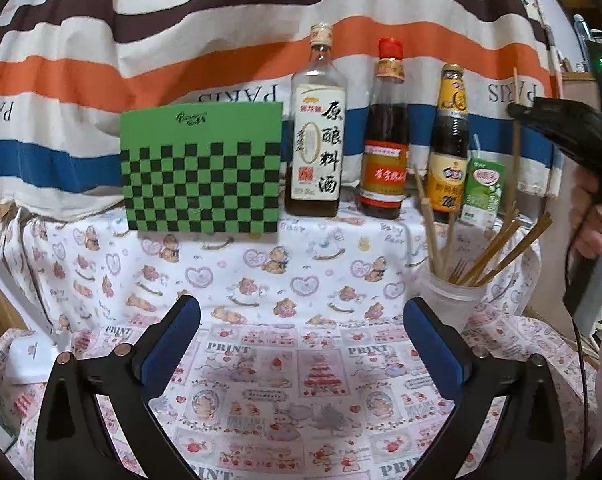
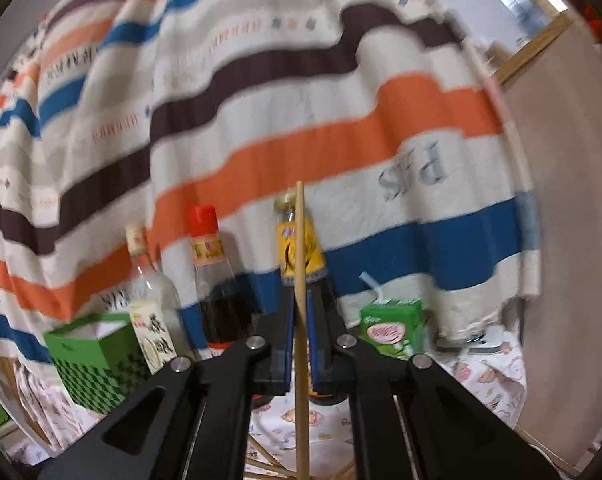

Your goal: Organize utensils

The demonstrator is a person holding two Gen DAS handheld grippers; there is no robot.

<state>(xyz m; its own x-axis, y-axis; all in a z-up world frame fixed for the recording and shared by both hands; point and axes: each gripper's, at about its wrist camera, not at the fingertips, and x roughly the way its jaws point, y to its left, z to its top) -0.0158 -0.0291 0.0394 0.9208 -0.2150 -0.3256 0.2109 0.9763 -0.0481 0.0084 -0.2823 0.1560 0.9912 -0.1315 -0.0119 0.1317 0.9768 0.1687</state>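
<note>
While right tongs [image 2: 300, 312] pinch 1 chopstick [image 2: 299, 240] — upright

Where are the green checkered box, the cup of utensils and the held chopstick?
Box [image 1: 201, 172], left wrist view, front face.
Cup [image 1: 449, 300], left wrist view, side wall.
Chopstick [image 2: 299, 248], right wrist view, shaft above the shut jaws.
</note>
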